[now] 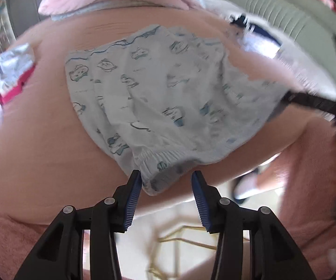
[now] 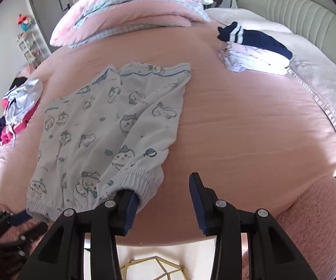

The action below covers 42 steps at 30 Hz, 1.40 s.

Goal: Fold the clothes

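Observation:
Pale blue pyjama trousers (image 2: 112, 126) with cartoon prints lie flat on the pink bed sheet (image 2: 249, 128), with the elastic cuffs toward me. My left gripper (image 1: 166, 175) is open around one cuff (image 1: 163, 163). Its left pad (image 1: 134, 186) touches the cuff's edge, and the right pad stands clear of the cloth. My right gripper (image 2: 163, 184) is open just above the sheet with only bare sheet between its fingers. Its left finger (image 2: 130, 200) sits at the edge of the right leg's cuff (image 2: 140, 177).
Folded white and navy clothes (image 2: 256, 49) sit at the back right. A loose pink, white and navy heap (image 2: 16, 107) lies at the left edge. A pink duvet and pillow (image 2: 133, 11) are at the back beside a grey headboard (image 2: 296, 7). A fluffy pink sleeve (image 2: 319, 210) is at the lower right.

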Motion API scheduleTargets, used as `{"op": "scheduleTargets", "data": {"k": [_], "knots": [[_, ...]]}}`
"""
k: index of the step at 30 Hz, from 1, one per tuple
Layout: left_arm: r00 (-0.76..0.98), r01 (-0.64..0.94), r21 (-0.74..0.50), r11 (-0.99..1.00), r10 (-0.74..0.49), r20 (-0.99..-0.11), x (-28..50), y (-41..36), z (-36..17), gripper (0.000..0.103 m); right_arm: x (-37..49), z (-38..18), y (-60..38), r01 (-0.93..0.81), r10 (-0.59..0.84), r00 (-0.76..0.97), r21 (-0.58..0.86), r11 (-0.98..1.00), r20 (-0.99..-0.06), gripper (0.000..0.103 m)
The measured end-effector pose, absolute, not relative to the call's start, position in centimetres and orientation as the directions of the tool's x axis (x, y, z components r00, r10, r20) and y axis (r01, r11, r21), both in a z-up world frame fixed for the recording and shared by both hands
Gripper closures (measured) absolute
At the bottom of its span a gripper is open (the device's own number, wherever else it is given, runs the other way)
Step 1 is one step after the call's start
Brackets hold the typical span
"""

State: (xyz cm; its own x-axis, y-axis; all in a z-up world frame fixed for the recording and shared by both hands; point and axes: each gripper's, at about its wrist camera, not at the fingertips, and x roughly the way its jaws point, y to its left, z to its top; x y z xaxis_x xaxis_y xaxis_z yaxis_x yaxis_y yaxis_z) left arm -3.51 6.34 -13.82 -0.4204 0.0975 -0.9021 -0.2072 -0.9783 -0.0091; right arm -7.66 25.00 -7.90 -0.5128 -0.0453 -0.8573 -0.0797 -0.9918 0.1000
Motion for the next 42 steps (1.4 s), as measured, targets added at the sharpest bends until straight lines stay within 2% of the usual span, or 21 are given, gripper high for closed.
{"op": "scheduleTargets", "data": {"k": [2, 5, 8, 13, 15, 20, 22, 24, 25, 28, 33, 37, 42], "knots": [[-0.41, -0.142, 0.086, -0.986, -0.021, -0.912, -4.4, 6.0, -14.7, 0.062, -7.8, -8.0, 25.4, -0.095, -0.03, -0.511, 0.091, -0.991, -0.859, 0.063], [-0.393, -0.017, 0.086, -0.996, -0.072, -0.917, -5.0, 3.4, -14.5, 0.063, -7.9, -8.7, 25.9, -0.111, 0.004, -0.491, 0.058, -0.992, -0.871, 0.063], [-0.363, -0.043, 0.077, -0.996, -0.056, -0.93, -4.3, 2.7, -13.2, 0.062, -7.9, -9.9, 26.1, -0.089, -0.023, -0.433, 0.068, -0.994, -0.901, 0.063], [-0.307, -0.103, -0.031, -0.994, 0.061, -0.95, -3.2, 2.5, -13.3, 0.062, -8.1, -12.6, 24.0, 0.045, -0.037, -0.295, 0.025, -0.999, -0.955, 0.061], [-0.309, -0.12, -0.031, -0.992, 0.067, -0.949, -2.9, 2.8, -12.8, 0.062, -7.9, -12.0, 23.6, 0.076, -0.091, -0.308, 0.071, -0.995, -0.947, 0.061], [-0.343, -0.231, 0.009, -0.973, 0.073, -0.936, -1.6, 3.8, -10.0, 0.062, -7.0, -8.9, 23.0, 0.159, -0.119, -0.384, 0.061, -0.985, -0.915, 0.06], [-0.387, -0.271, -0.023, -0.962, 0.131, -0.913, -1.2, 3.8, -8.2, 0.062, -6.7, -7.9, 23.1, 0.189, -0.15, -0.386, 0.081, -0.979, -0.91, 0.06], [-0.458, -0.246, -0.047, -0.968, 0.158, -0.875, -2.1, 3.0, -7.4, 0.062, -6.6, -7.1, 23.4, 0.199, -0.185, -0.391, 0.114, -0.973, -0.902, 0.06], [-0.482, -0.23, -0.057, -0.972, 0.164, -0.86, -2.4, 2.6, -7.3, 0.062, -6.6, -6.8, 23.5, 0.196, -0.201, -0.396, 0.131, -0.972, -0.896, 0.06], [-0.433, -0.224, -0.062, -0.973, 0.156, -0.888, -4.6, 3.1, -9.7, 0.063, -7.5, -7.7, 22.8, 0.198, -0.221, -0.39, 0.152, -0.968, -0.894, 0.06], [-0.317, -0.182, -0.028, -0.983, 0.086, -0.945, -5.6, 2.9, -13.7, 0.062, -9.5, -13.3, 19.8, 0.267, -0.112, -0.257, 0.04, -0.963, -0.96, 0.06], [-0.342, -0.094, -0.021, -0.995, 0.053, -0.938, -5.7, 0.6, -13.8, 0.061, -11.9, -12.9, 19.8, 0.242, -0.086, -0.323, 0.005, -0.97, -0.943, 0.06], [-0.403, -0.003, 0.052, -0.999, -0.046, -0.914, -6.9, -1.4, -13.4, 0.061, -15.7, -13.1, 19.7, 0.19, -0.007, -0.403, -0.076, -0.979, -0.915, 0.06]]}}
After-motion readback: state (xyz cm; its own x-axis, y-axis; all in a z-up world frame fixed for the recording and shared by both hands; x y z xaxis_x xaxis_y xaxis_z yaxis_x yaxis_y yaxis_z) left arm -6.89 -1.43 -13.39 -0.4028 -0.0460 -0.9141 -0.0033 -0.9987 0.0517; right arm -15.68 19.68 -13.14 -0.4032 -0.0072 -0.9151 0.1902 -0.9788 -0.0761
